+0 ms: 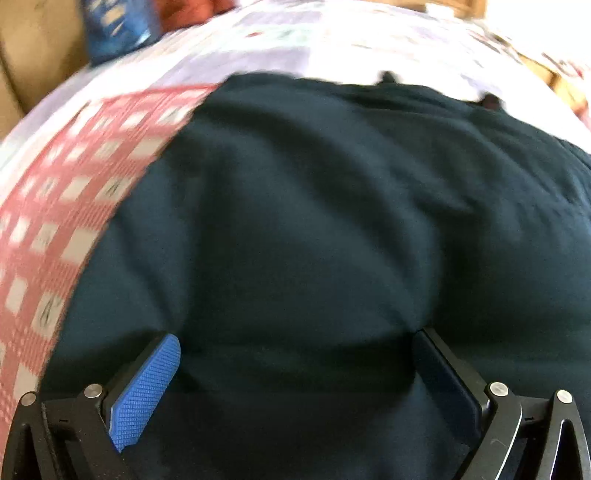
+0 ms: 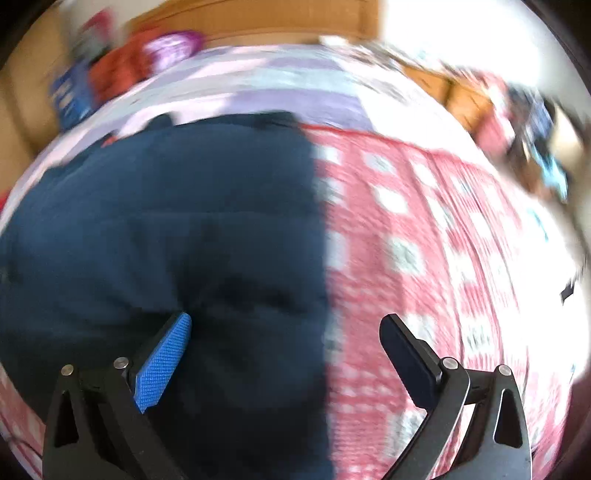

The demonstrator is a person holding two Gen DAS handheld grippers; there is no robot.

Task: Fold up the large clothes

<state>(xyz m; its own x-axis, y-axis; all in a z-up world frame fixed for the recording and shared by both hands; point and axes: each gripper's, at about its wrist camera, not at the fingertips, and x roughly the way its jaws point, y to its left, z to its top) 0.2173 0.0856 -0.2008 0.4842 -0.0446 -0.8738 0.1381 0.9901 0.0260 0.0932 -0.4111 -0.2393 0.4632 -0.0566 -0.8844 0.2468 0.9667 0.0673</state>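
A large dark navy garment (image 1: 314,221) lies spread flat on a red-and-white checked cloth (image 1: 55,221) over a bed. In the left wrist view my left gripper (image 1: 295,343) is open, low over the garment's near part, with nothing between its fingers. In the right wrist view the garment (image 2: 166,221) fills the left half and its straight right edge runs down the middle. My right gripper (image 2: 286,325) is open and straddles that edge, its blue pad (image 2: 162,365) over the garment and its black finger (image 2: 406,350) over the checked cloth (image 2: 424,258). Both views are motion-blurred.
A pale lilac patterned bedsheet (image 2: 295,85) lies beyond the garment. Red, blue and purple items (image 2: 122,70) sit at the far left by a wooden headboard (image 2: 258,18). Wooden furniture with clutter (image 2: 517,110) stands at the right.
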